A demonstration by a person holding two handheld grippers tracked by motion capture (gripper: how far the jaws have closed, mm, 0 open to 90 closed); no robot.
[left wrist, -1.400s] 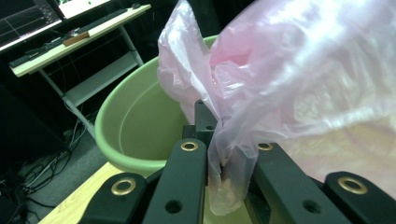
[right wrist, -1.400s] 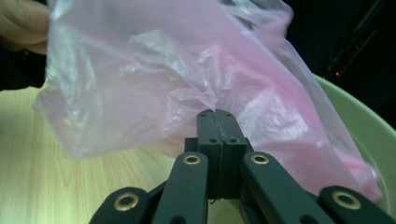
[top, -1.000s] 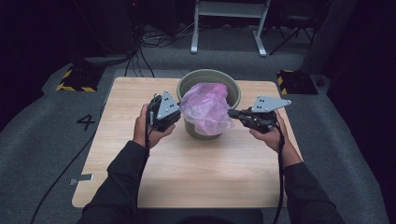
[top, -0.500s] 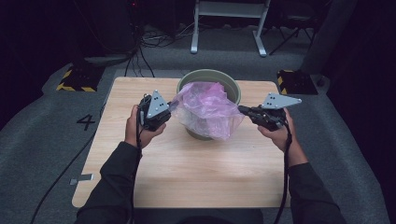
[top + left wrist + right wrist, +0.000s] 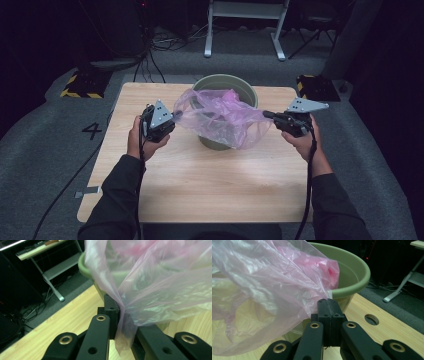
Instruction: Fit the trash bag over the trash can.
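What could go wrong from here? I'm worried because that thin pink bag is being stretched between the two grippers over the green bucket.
1. The thin translucent pink plastic bag is pinched at opposite edges by the left gripper and right gripper; pulling it taut might tear the film or slip it from the shut jaws.
2. It hangs partly outside the round olive-green plastic bucket, so it could snag on the rim and tip the bucket on the wooden table.

A light wooden table [image 5: 200, 185] carried one green bucket [image 5: 218, 142], which stood near the far edge, about midway between the left and right edges, with a round hole [image 5: 371, 319] just beside it.
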